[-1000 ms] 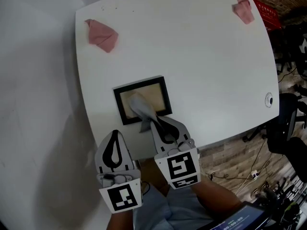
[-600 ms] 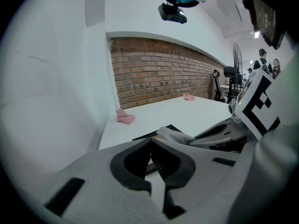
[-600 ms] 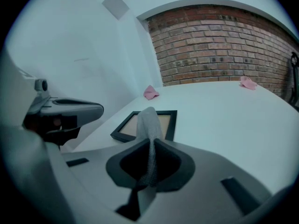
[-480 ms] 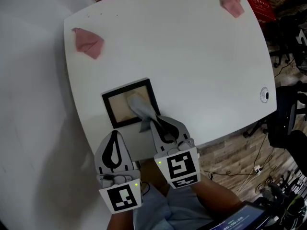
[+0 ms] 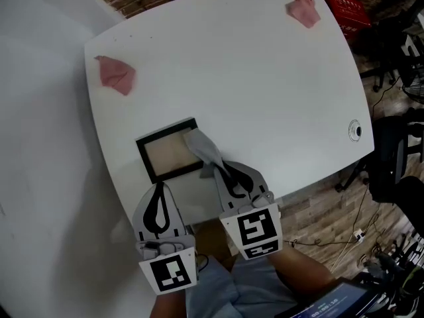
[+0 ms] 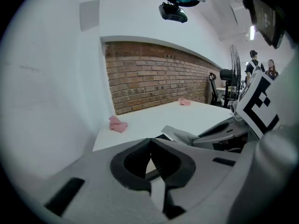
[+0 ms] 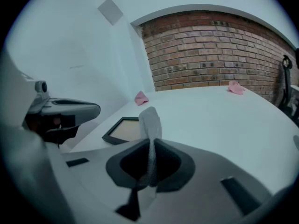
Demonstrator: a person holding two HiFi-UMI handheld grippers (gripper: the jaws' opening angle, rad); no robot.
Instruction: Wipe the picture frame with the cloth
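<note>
Got the grey cloth (image 5: 205, 148) clamped in the right gripper (image 5: 224, 169), loose end flopped over the right side of the picture frame (image 5: 165, 156), probably for dragging across it. Holding the left gripper (image 5: 158, 189) pinched shut on nothing, just beside the frame's near side and out of the way. Lying flat by the near-left corner of the table (image 5: 265, 78), so easy reach.

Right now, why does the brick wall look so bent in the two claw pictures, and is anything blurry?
Left gripper view: a wide-angle lens bows the brick wall into an arc, with dark corners. Right gripper view: same bowing, a bluish cast, and the cloth held in the right claw is soft up close. Head view: even light, table edges curve mildly, the picture frame looks sharp.
</note>
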